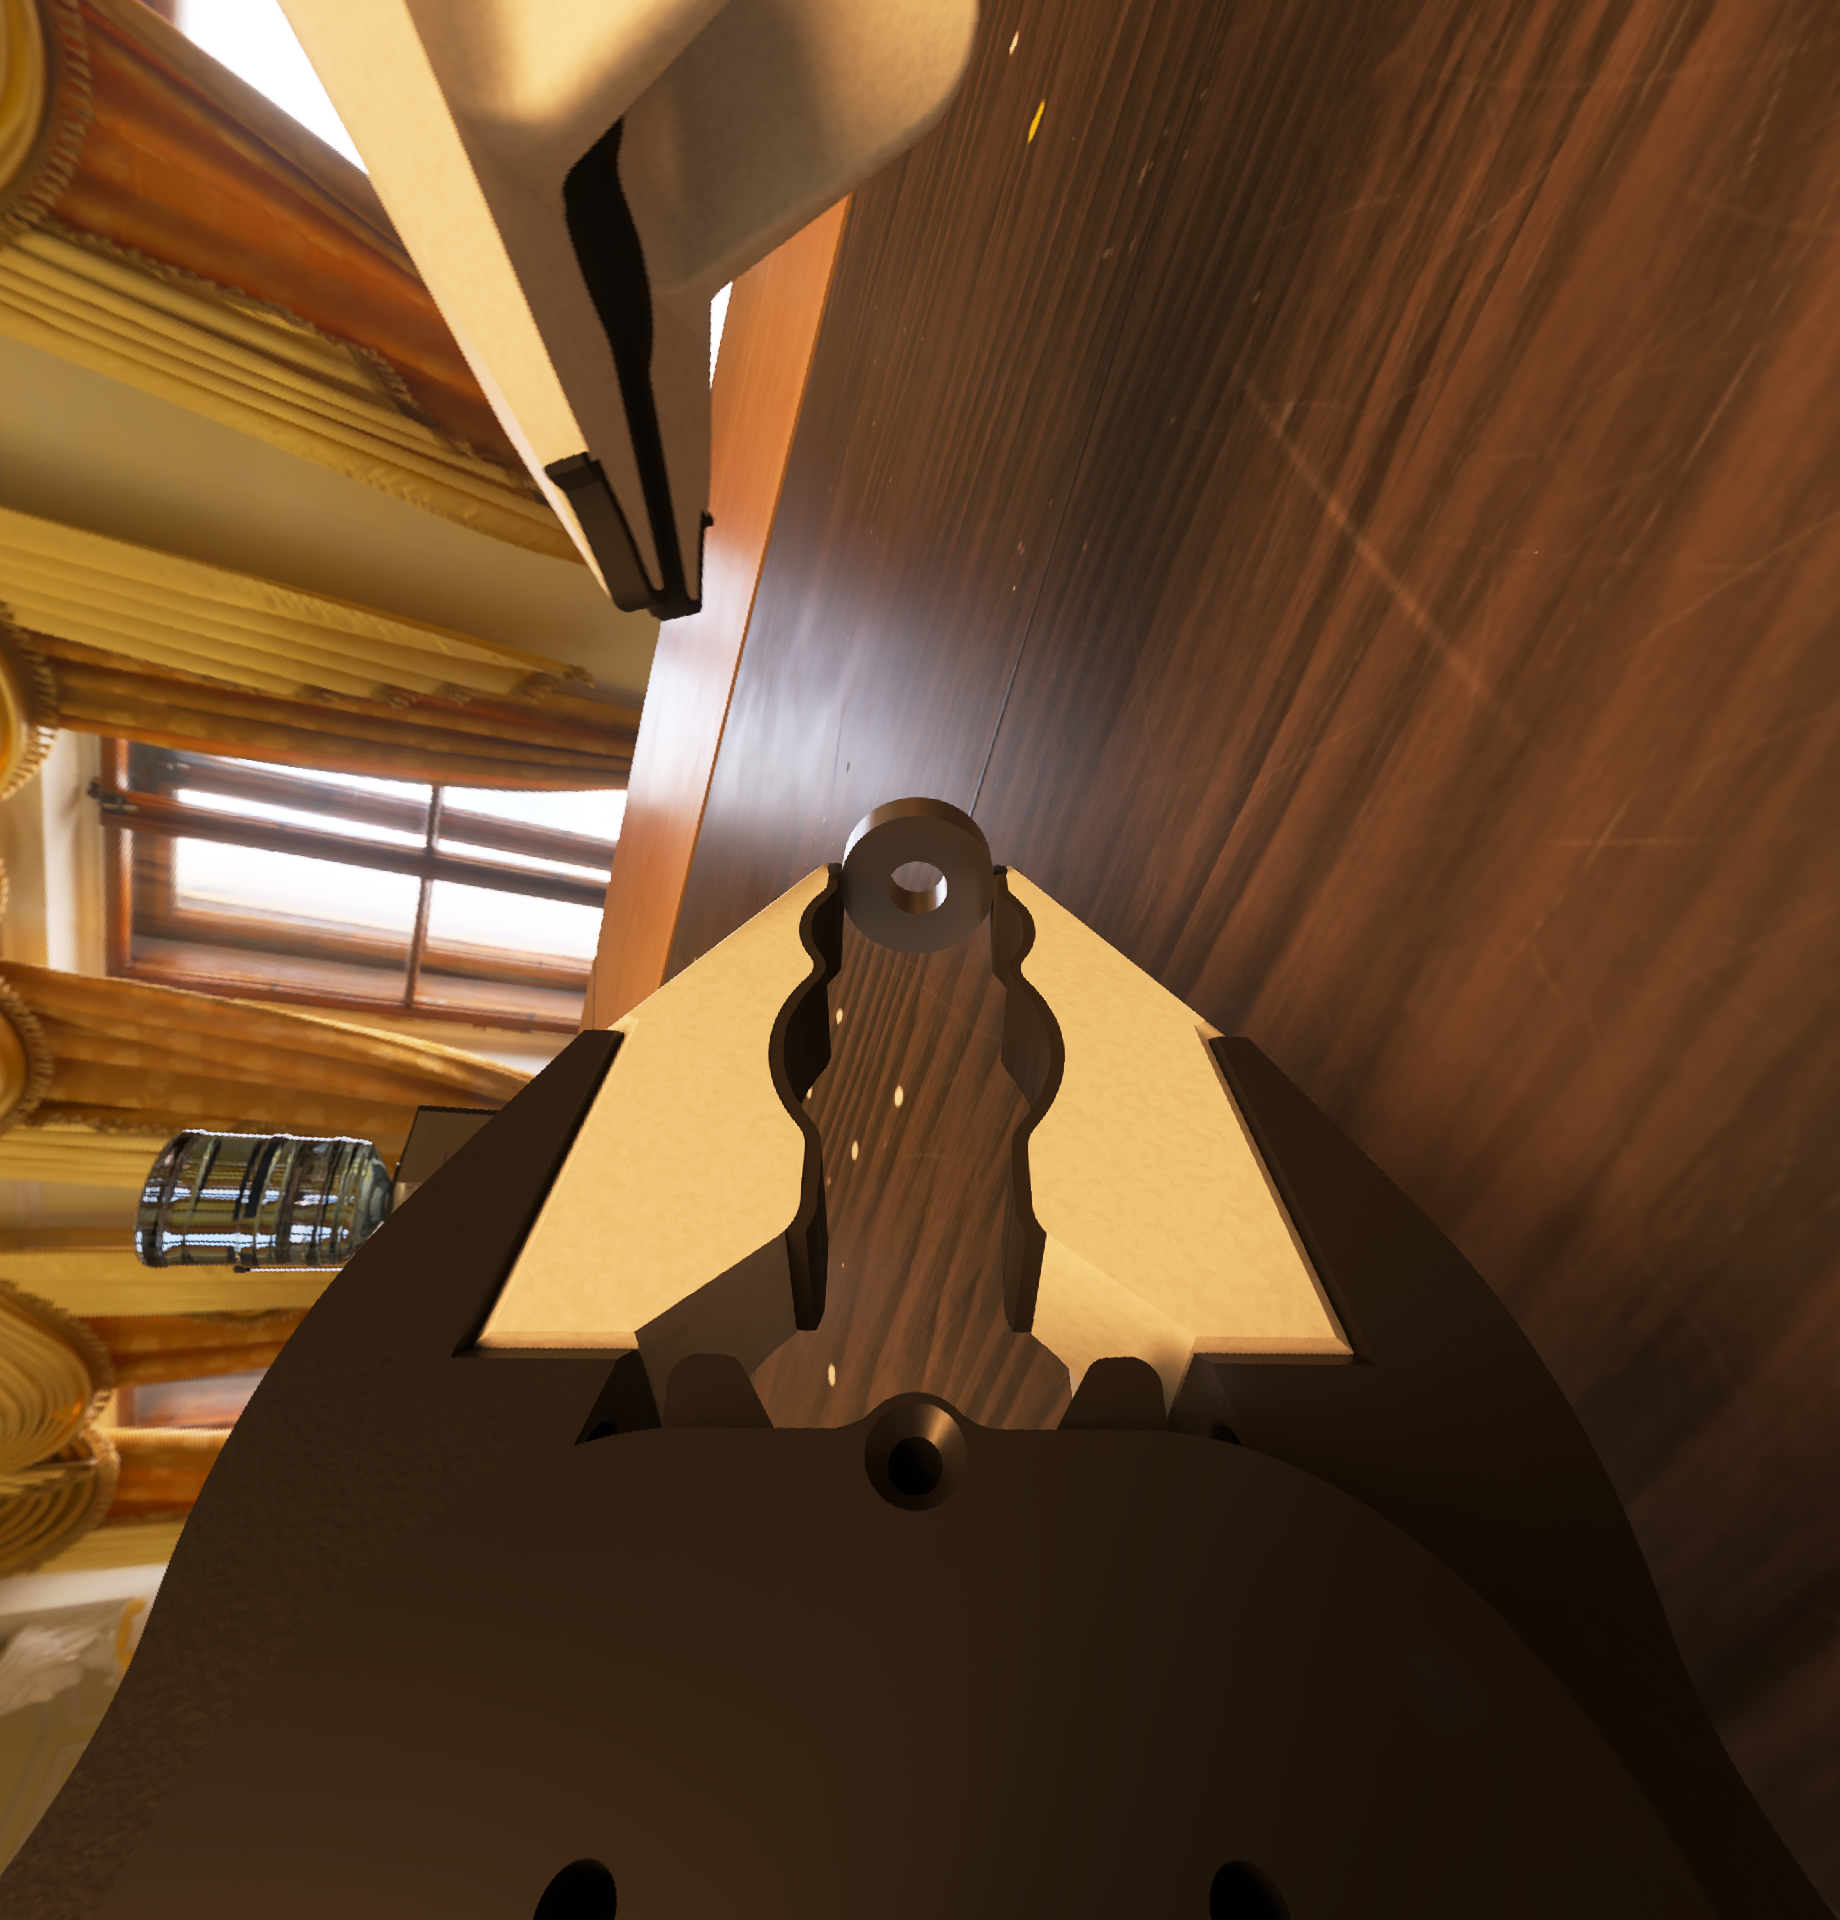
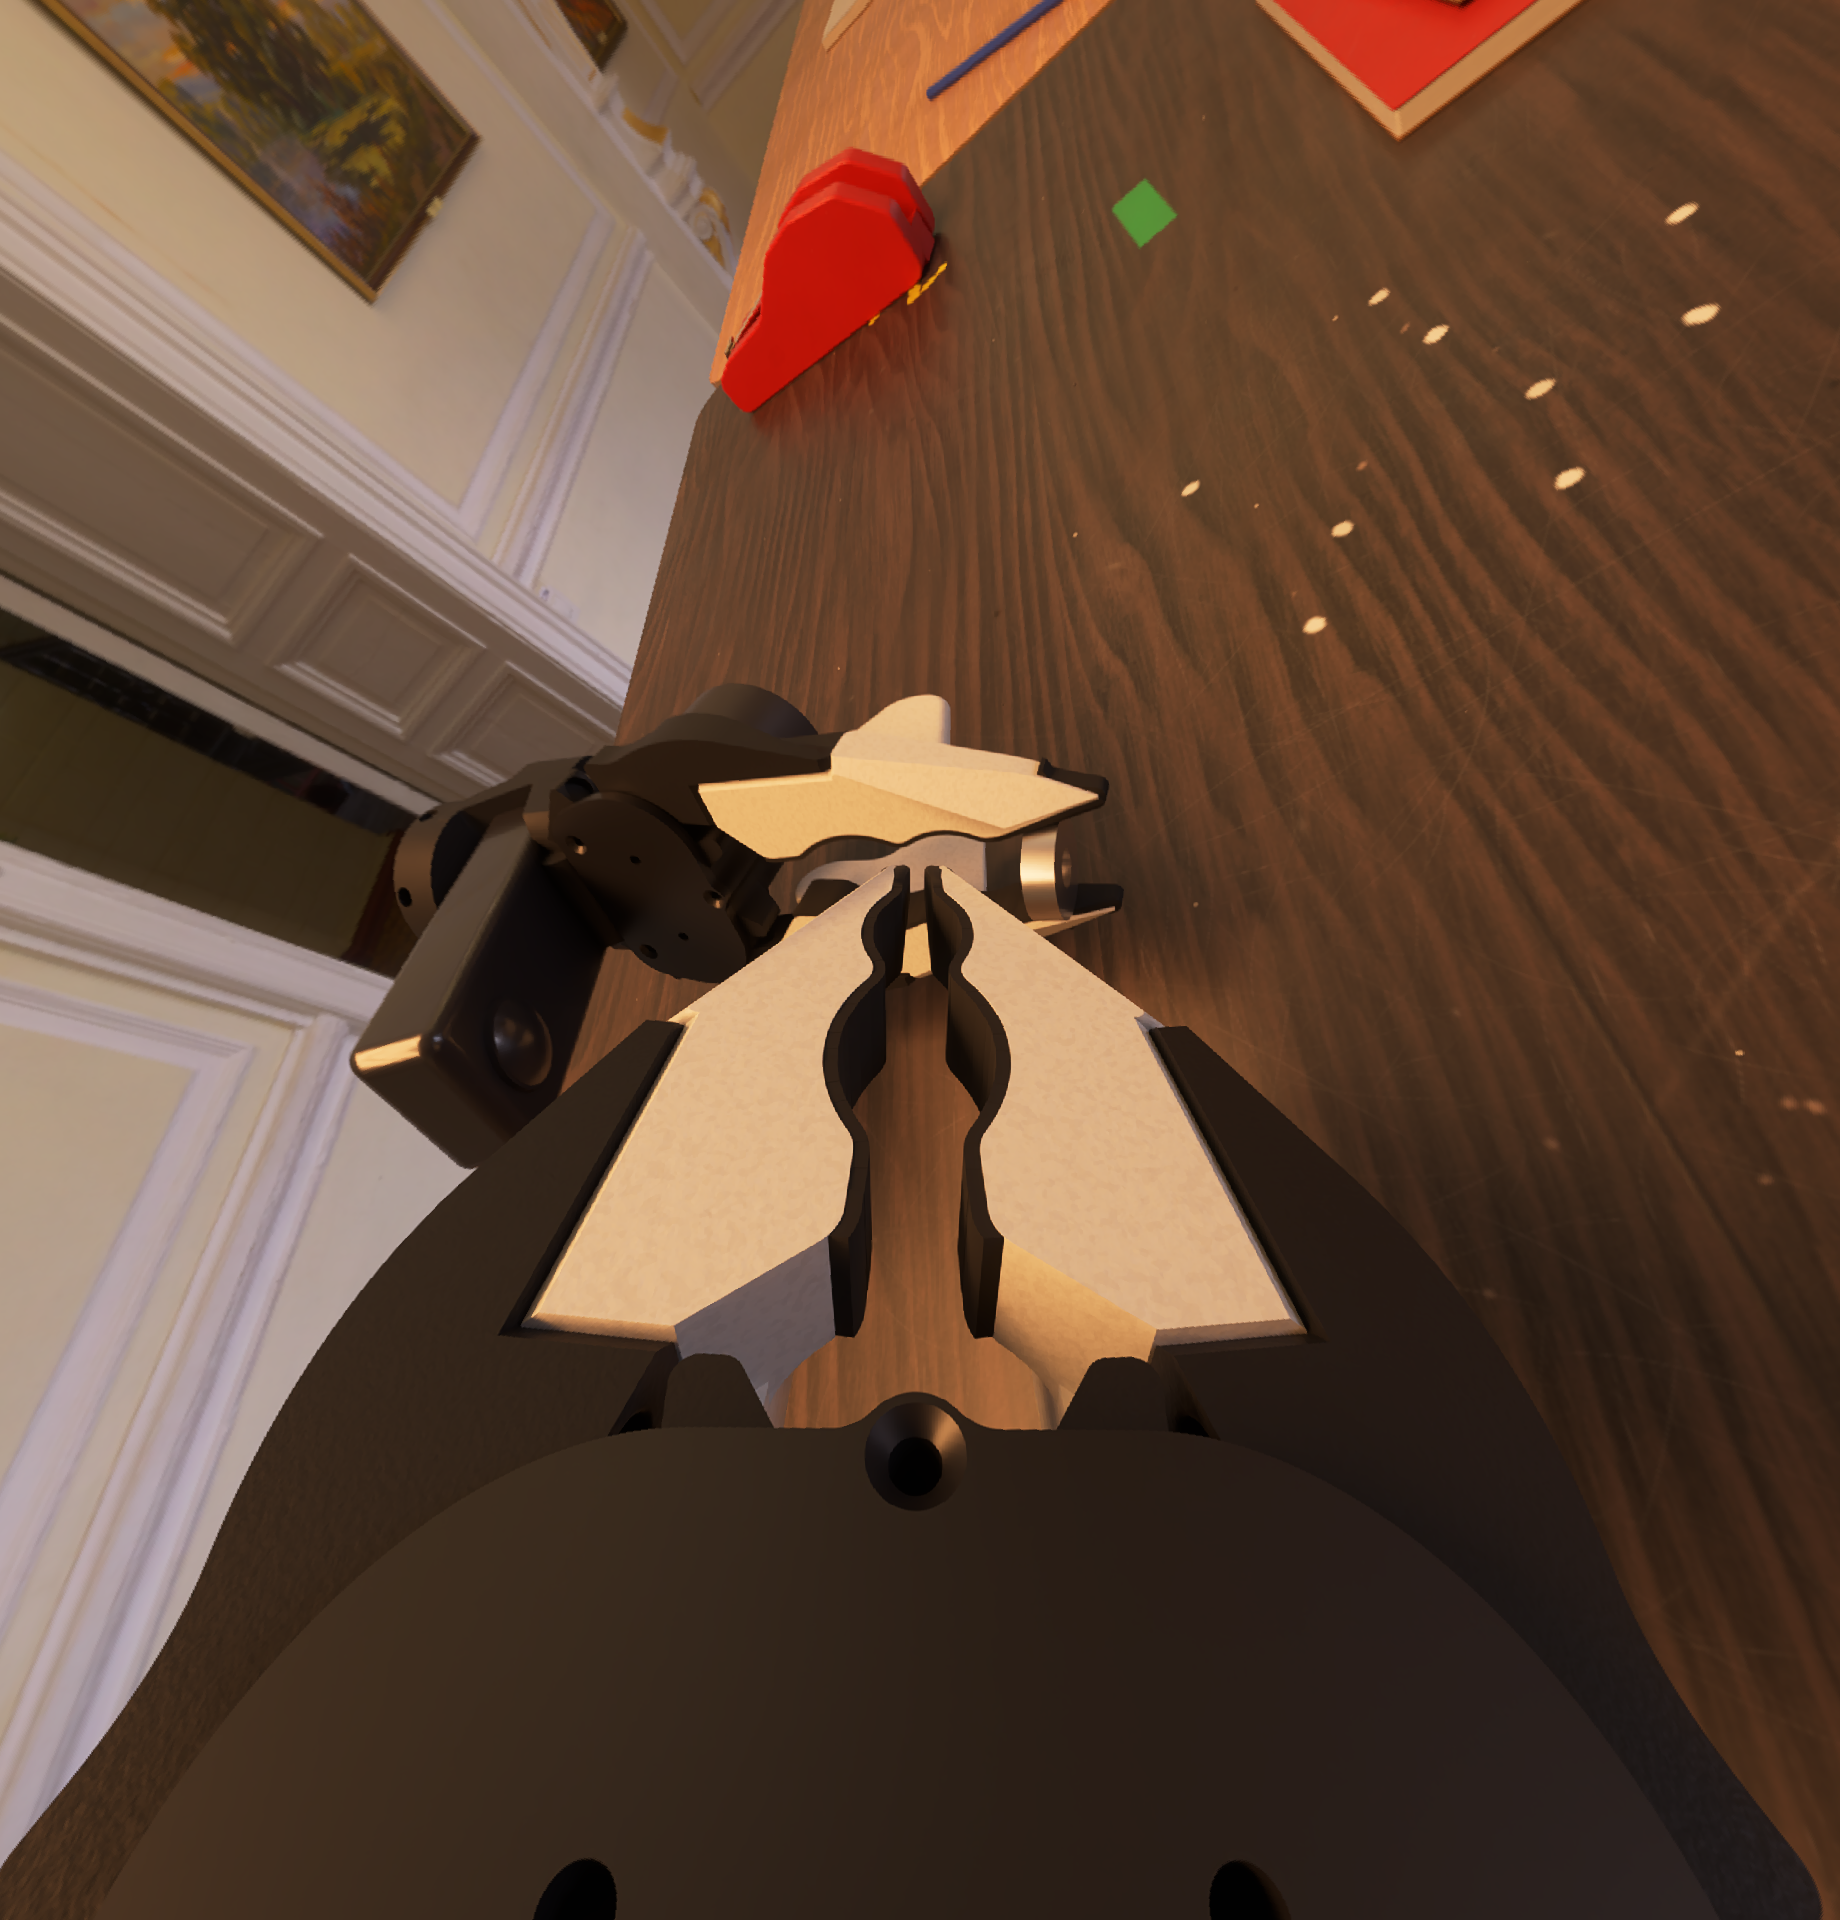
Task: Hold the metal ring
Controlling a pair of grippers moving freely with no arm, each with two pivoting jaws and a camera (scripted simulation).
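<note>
the left gripper (image 1: 917, 878) is clamping the metal ring (image 1: 917, 876) between its two fingertips, the ring sitting at the very tips with its hole facing the camera and its rim sticking out a little past them, over the dark wooden table (image 1: 1415, 727). in the right wrist view the same ring (image 2: 1041, 868) is showing as a silvery edge between the left gripper's cream fingers (image 2: 895, 795).

the right gripper (image 2: 917, 883) is sitting with its jaws almost closed, only a thin gap between the tips and nothing seen held, just beside the left gripper.

further right and beyond, a red block (image 2: 828, 275), a small green square (image 2: 1143, 212) and a red tray (image 2: 1415, 52) are lying on the table; what the tray is holding cannot be told.
</note>
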